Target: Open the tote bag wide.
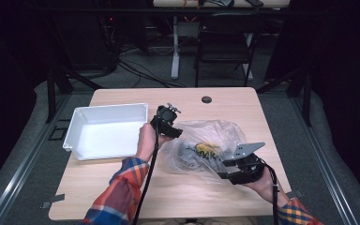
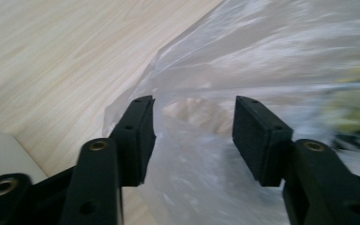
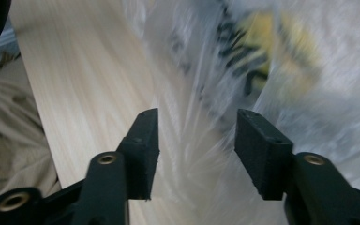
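The bag point(image 1: 205, 147), clear plastic with dark and yellow items point(image 1: 207, 151) inside, lies on the table point(image 1: 122, 192) just right of the empty white bin point(image 1: 107, 130). The left gripper point(image 2: 193, 119) sits at the bag's left edge, its jaws spread with loose film between them and not pinched. The right gripper point(image 3: 196, 136) waits at the bag's near right side, also spread and holding nothing. Judging by this, the work is barely begun: the bag is ungrasped and nothing has gone into the bin.
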Tool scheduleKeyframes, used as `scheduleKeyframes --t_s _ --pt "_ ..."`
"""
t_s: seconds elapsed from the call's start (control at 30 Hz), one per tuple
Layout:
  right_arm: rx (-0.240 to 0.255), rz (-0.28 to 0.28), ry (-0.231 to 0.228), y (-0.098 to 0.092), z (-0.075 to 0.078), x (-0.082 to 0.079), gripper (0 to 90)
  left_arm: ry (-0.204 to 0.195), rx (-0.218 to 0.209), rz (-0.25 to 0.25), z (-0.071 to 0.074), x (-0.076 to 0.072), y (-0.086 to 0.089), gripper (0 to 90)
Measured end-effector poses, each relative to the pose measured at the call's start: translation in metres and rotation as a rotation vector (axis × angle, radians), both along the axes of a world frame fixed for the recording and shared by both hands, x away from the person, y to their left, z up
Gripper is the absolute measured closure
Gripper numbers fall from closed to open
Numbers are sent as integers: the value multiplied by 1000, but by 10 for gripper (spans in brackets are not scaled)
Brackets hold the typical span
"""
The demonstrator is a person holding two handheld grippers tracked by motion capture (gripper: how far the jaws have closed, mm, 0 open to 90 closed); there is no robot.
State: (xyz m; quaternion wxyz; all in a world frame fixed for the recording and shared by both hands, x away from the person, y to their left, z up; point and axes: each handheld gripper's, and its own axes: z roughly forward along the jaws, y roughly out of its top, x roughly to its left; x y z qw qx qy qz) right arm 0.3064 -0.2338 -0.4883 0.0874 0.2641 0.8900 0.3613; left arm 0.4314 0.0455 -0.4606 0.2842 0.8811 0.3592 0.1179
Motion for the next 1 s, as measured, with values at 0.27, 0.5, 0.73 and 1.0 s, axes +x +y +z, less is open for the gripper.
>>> scheduleKeyframes --t_s 0.27,0.5,0.73,1.0 --pt "-42 -184 -80 -7 7 24 429 -20 12 -178 3 -46 -15 392" --pt "1 -178 -61 -13 11 27 442 -18 55 -240 -30 -58 -17 393" --pt "14 -210 -82 -19 34 25 401 -28 59 -261 -31 -59 -21 392" --pt "-84 -222 -4 -6 -1 59 630 -66 127 -298 -41 -66 -34 551"
